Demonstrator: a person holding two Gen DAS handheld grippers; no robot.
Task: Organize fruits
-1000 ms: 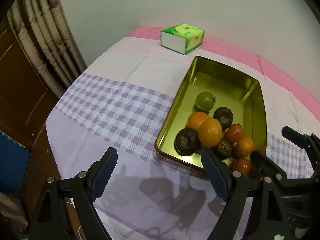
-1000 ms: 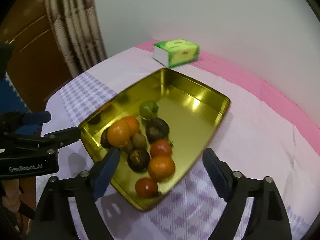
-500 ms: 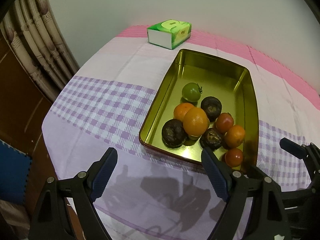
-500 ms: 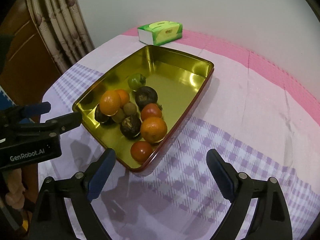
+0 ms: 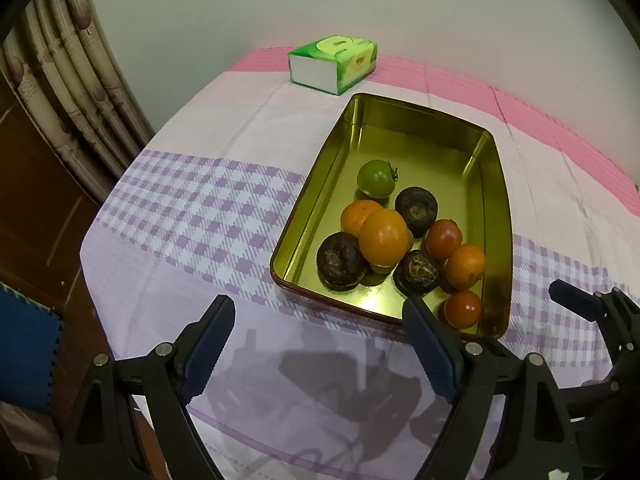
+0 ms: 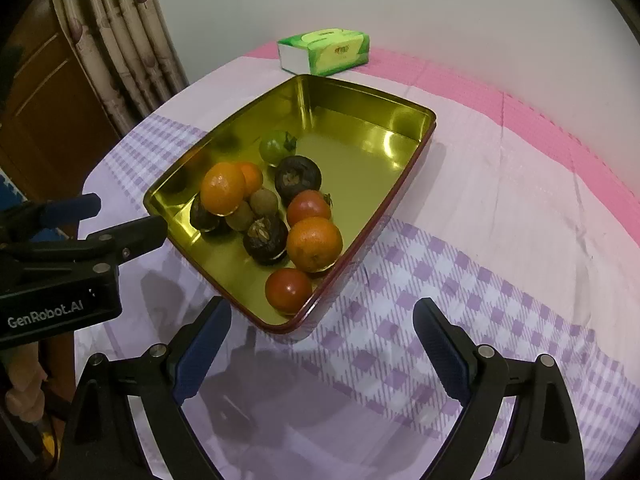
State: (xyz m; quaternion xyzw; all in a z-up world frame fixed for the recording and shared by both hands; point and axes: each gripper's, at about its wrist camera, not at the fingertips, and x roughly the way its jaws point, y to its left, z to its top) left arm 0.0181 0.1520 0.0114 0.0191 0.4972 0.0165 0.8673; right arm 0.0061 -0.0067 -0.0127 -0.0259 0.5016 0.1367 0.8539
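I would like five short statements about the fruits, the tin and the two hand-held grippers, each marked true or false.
1. All fruits lie inside the golden tin. True.
2. The green tomato is the fruit nearest the tissue box. True.
3. The left hand-held gripper holds an orange. False: its jaws stand open and empty, above the tablecloth before the tin.
4. The tissue box stands inside the tin. False: it stands on the cloth beyond the tin's far end.
5. The right hand-held gripper is open and holds nothing. True.
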